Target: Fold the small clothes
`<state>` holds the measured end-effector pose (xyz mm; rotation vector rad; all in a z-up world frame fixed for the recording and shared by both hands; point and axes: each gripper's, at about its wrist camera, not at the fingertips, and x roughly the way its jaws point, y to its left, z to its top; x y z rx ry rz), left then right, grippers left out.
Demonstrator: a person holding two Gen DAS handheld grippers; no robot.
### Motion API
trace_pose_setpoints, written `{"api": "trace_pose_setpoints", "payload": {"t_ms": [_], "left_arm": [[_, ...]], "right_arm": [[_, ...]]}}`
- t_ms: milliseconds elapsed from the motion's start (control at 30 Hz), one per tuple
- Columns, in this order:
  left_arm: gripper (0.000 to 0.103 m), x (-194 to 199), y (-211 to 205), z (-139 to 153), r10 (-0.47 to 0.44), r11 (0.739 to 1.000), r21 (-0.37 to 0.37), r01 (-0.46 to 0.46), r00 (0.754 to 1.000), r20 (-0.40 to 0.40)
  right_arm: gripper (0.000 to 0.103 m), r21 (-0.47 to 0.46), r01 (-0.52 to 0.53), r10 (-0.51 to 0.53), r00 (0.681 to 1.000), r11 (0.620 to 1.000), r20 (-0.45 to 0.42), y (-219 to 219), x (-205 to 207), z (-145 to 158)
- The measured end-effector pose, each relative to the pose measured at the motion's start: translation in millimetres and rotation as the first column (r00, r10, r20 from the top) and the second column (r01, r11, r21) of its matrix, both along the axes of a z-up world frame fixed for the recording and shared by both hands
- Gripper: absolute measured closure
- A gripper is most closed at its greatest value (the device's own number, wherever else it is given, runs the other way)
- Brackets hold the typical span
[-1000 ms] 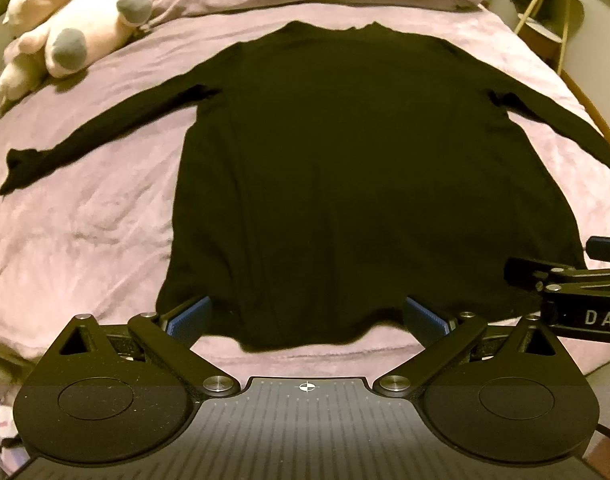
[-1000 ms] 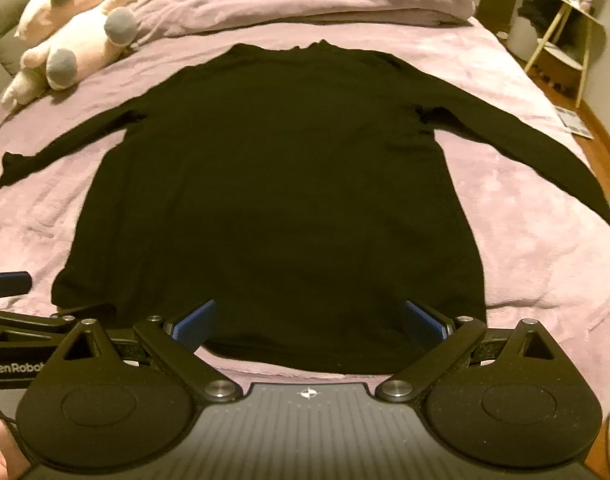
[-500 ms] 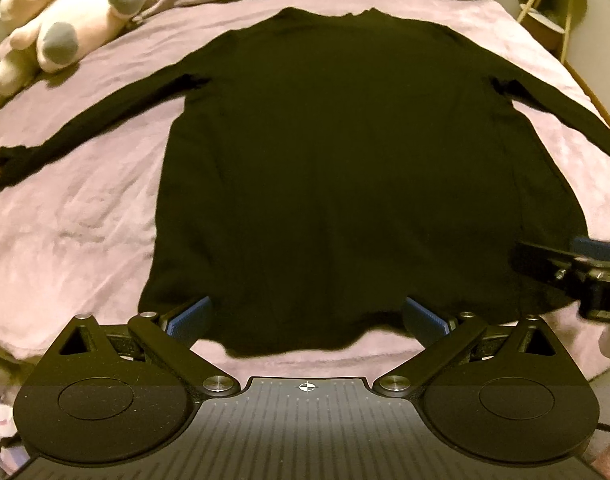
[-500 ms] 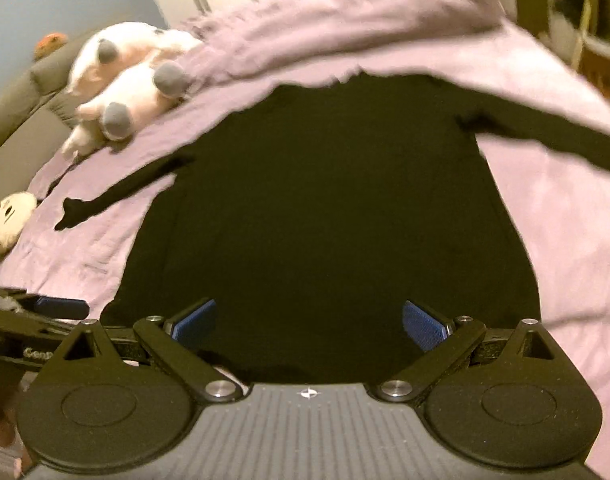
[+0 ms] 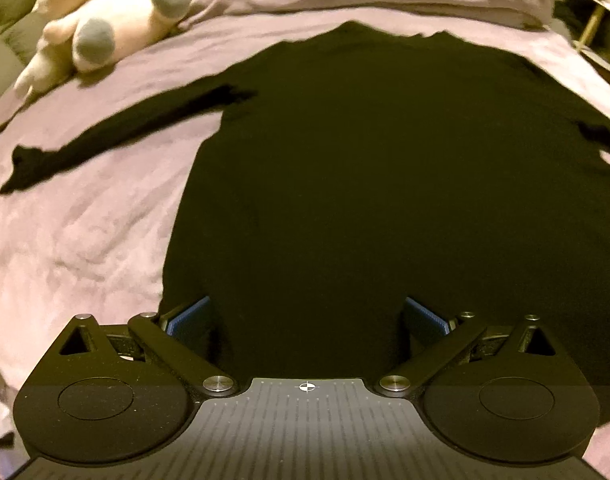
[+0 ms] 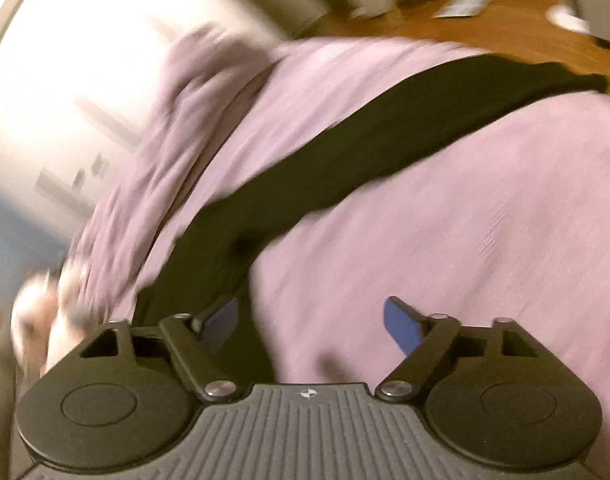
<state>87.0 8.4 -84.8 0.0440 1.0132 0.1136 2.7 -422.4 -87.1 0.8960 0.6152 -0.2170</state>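
Your right tongs (image 6: 311, 322) have swung away from the hem within the last half second: where their camera looked straight up the black sweater (image 5: 365, 184) before, it now faces the right sleeve (image 6: 385, 148), which runs from the lower left of the frame up to its cuff at the upper right, near the bed's edge and the wooden floor (image 6: 505, 12). The view is heavily smeared, so the swing is fast. The right tongs are released, blue pads spread wide, nothing between them.

Your left tongs (image 5: 305, 316) have pushed forward over the hem. The sweater fills more of that frame than it did a second ago, and the left sleeve (image 5: 117, 136) trails off toward the left edge. These tongs are also released and grasp nothing; whether their pads touch the cloth cannot be told.

The sweater lies flat and spread on the pink bed (image 5: 73, 240), collar at the top of the frame, a plush toy (image 5: 117, 20) at the upper left. No fold is made yet. Judging by the turn, a sleeve comes first: likely the right one, brought in across the body.
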Motion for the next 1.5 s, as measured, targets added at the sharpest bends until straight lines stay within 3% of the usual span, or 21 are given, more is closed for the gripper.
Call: {"api": "trace_pose_setpoints", "payload": {"t_ms": [67, 200, 267, 567, 767, 933, 1000, 1067, 1133, 1167, 1200, 1233, 1300, 1400, 1433, 1467, 1500], "left_arm": [[0.0, 3, 3, -8, 0.019, 1.0, 0.004, -0.019, 1.0, -0.025], [0.0, 1, 12, -16, 0.045, 0.997, -0.055, -0.046, 0.999, -0.01], [0.0, 0, 15, -19, 0.053, 0.996, -0.076, -0.054, 0.999, -0.01], [0.0, -2, 21, -25, 0.051, 0.991, -0.12, -0.053, 0.999, -0.014], [0.0, -1, 22, -25, 0.046, 0.99, -0.133, -0.048, 0.999, -0.019], [0.0, 0, 28, -24, 0.033, 0.987, -0.159, -0.036, 0.999, -0.024], [0.0, 1, 28, -20, 0.028, 0.987, -0.16, -0.033, 0.999, -0.03], [0.0, 2, 29, -16, 0.022, 0.985, -0.172, -0.027, 0.999, -0.027], [0.0, 1, 31, -10, 0.009, 0.977, -0.211, -0.01, 1.0, -0.008], [0.0, 2, 32, -6, 0.002, 0.971, -0.237, 0.0, 1.0, 0.008], [0.0, 2, 33, -2, -0.004, 0.967, -0.256, 0.009, 1.0, 0.023], [0.0, 4, 34, 1, -0.01, 0.962, -0.271, 0.02, 0.999, 0.038], [0.0, 8, 36, 9, -0.019, 0.956, -0.292, 0.038, 0.997, 0.069], [0.0, 14, 38, 20, -0.039, 0.948, -0.311, 0.071, 0.993, 0.109], [0.0, 16, 39, 22, -0.044, 0.947, -0.312, 0.079, 0.992, 0.119], [0.0, 18, 40, 23, -0.046, 0.947, -0.31, 0.082, 0.991, 0.123], [0.0, 19, 40, 21, -0.047, 0.948, -0.308, 0.083, 0.991, 0.122]], "right_arm": [[0.052, 0.03, 0.104, -0.104, 0.995, 0.994, -0.001, -33, 3, -11], [0.058, 0.154, 0.228, -0.232, 0.973, 0.961, 0.008, -69, 8, -35], [0.071, 0.164, 0.261, -0.266, 0.964, 0.951, 0.006, -78, 13, -44], [0.074, 0.278, 0.446, -0.473, 0.88, 0.851, 0.038, -125, -7, -57], [0.085, 0.238, 0.509, -0.527, 0.849, 0.827, 0.015, -140, 3, -57], [0.089, 0.045, 0.506, -0.506, 0.862, 0.861, -0.011, -137, 23, -38], [0.09, -0.106, 0.46, -0.46, 0.888, 0.882, 0.022, -119, 34, -14], [0.09, -0.291, 0.335, -0.328, 0.942, 0.896, 0.075, -80, 55, 16], [0.09, -0.458, 0.18, -0.142, 0.983, 0.871, 0.117, -28, 73, 41], [0.09, -0.536, 0.083, -0.015, 0.991, 0.84, 0.13, 5, 81, 53], [0.09, -0.604, -0.023, 0.129, 0.983, 0.796, 0.132, 42, 88, 62], [0.09, -0.654, -0.124, 0.27, 0.955, 0.747, 0.127, 77, 91, 68], [0.079, -0.689, -0.328, 0.517, 0.853, 0.646, 0.078, 143, 96, 66], [0.054, -0.626, -0.547, 0.697, 0.717, 0.556, -0.007, 200, 99, 47], [0.054, -0.623, -0.578, 0.722, 0.692, 0.528, -0.03, 211, 98, 41], [0.054, -0.629, -0.573, 0.716, 0.697, 0.526, -0.038, 215, 94, 35], [0.054, -0.619, -0.545, 0.678, 0.735, 0.566, -0.026, 208, 91, 30]]}}
